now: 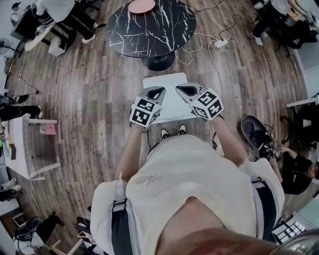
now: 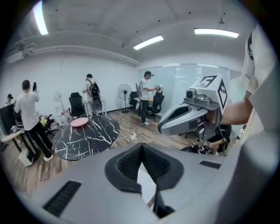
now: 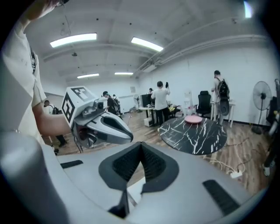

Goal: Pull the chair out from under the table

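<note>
The white chair (image 1: 172, 107) stands on the wood floor just in front of my feet, apart from the round black marble table (image 1: 152, 27) that carries a pink plate (image 1: 142, 6). Both grippers hover side by side above the chair seat, touching nothing. The left gripper (image 1: 156, 91) is shut and empty; in its own view its jaws (image 2: 141, 151) meet, with a sliver of white seat (image 2: 146, 183) below. The right gripper (image 1: 186, 89) is likewise shut and empty, jaws (image 3: 141, 151) together. Each gripper view shows the other gripper (image 2: 164, 127) (image 3: 129, 136) and the table (image 2: 87, 135) (image 3: 194, 131).
A power strip (image 1: 221, 43) and white cables trail over the floor right of the table. A dark chair base (image 1: 254, 130) and a seated person are at the right, a white side table (image 1: 25, 149) at the left. People stand at desks beyond the table.
</note>
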The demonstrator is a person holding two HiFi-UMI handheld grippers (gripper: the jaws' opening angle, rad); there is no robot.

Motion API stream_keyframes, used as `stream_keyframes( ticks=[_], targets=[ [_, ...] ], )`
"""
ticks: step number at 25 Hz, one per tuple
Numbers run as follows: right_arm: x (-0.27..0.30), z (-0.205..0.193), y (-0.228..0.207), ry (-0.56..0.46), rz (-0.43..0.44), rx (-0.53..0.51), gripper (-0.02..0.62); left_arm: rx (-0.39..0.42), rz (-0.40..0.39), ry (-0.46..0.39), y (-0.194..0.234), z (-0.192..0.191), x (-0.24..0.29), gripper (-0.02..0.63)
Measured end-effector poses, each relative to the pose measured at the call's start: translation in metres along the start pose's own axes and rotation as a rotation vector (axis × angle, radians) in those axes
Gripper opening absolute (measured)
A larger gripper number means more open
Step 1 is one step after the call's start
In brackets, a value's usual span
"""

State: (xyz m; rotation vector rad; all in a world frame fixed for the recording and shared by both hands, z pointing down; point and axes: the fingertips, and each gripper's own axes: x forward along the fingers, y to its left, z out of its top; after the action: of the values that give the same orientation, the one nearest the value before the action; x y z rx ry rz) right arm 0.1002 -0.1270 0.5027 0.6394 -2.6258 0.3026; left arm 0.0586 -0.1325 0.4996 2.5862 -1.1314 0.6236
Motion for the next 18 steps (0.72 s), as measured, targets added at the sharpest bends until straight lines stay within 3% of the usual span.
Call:
stream_keyframes(
  ticks=[2, 6, 12, 18],
  targets=[
    [-0.011, 0.025, -0.006, -0.072, -0.043, -0.004, 0.005, 0.0, 0.035, -0.063, 0.005, 0.02, -0.006, 0.017],
    [-0.031, 0.062, -0.015, -0.142, -0.119, -0.059, 0.005, 0.021, 0.033, -0.13, 0.004, 0.05, -0.017, 0.017],
    [-0.054, 0.109, -0.016, -0.259, -0.149, -0.094, 0.005, 0.044, 0.101, -0.258, 0.016, 0.103, -0.042, 0.017],
    [-0.064, 0.138, -0.011, -0.319, -0.188, -0.156, 0.005, 0.005, 0.131, -0.358, 0.029, 0.134, -0.062, 0.017]
  ],
)
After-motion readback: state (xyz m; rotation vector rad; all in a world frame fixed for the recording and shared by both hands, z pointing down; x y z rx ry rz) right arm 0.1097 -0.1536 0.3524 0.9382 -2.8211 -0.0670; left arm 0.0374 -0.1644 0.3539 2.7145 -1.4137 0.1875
